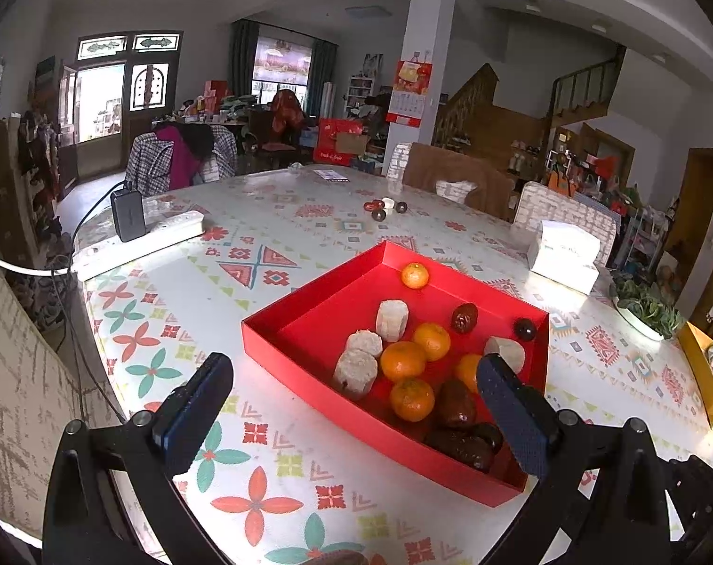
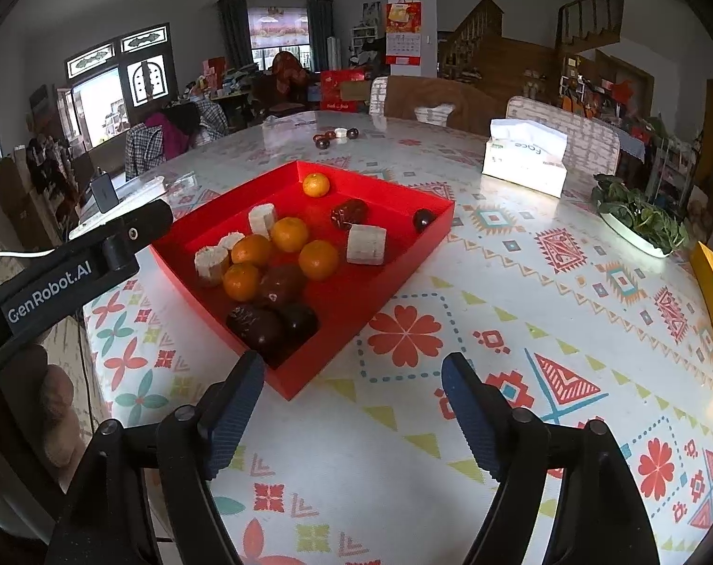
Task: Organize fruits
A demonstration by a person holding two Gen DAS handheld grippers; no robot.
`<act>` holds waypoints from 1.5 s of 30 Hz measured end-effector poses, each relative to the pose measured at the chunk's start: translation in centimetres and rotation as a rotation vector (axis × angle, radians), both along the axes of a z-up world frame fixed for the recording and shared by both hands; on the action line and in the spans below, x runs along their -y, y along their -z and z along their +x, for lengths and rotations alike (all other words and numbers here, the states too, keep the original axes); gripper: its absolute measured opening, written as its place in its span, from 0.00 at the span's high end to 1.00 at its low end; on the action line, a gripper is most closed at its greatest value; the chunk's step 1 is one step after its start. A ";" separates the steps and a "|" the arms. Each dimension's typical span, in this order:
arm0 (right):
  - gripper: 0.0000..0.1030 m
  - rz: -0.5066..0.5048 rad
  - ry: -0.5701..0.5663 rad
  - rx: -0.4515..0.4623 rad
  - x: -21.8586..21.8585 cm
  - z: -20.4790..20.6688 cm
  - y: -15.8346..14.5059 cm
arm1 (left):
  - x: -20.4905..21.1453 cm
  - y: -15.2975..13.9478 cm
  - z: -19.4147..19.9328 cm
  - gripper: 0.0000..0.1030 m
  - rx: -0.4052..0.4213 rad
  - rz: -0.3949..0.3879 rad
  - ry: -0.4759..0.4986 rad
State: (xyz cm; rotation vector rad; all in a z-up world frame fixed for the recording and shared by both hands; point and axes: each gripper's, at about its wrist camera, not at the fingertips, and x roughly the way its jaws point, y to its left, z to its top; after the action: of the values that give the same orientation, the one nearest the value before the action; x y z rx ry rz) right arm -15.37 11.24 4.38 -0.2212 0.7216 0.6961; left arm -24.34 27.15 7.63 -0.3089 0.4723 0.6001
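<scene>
The bench (image 2: pixel 521 282) carries a red tray (image 1: pixel 309 358) just ahead of both tools, and the fruit sits crowded in the tray's nearer end: oranges (image 2: pixel 290 234), pale peeled chunks (image 2: pixel 366 245) and dark dates (image 2: pixel 255 327) touching one another. The left tool (image 1: pixel 356 405) has its jaws spread with nothing between the pads, its right-hand pad over the tray's near corner; the right tool (image 2: pixel 351 405) is likewise spread and empty, poised beside the tray's front corner. The likeliest trouble, as I judge it, is the tray itself: it looks light, so a pad catching its wall could shove or tip it. Next, the round oranges packed together could roll away if one is nudged while reaching for another. The soft dates might squash or smear under a hard pinch. A small group of stray fruits (image 2: pixel 336 135) lies well beyond the tray, too small to identify surely. In the left wrist view, one orange is partly hidden behind the tool's right-hand pad.
</scene>
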 end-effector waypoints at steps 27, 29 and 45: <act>0.18 -0.001 0.100 -0.031 3.6 2.6 0.6 | -1.1 0.6 0.1 0.00 -0.032 -0.025 -0.029; 0.18 -0.002 0.120 -0.033 4.3 3.1 0.3 | -2.4 0.5 -0.5 0.00 -0.034 -0.036 -0.068; 0.31 -0.073 -0.262 -0.209 -9.6 6.7 0.6 | -8.5 1.5 -4.0 0.00 -0.072 -0.094 -0.208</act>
State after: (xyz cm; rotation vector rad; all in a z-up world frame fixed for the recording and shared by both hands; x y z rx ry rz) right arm -8.62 20.83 3.81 -0.3171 0.9283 0.9526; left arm -28.34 35.66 6.14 -0.4308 0.5428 0.7949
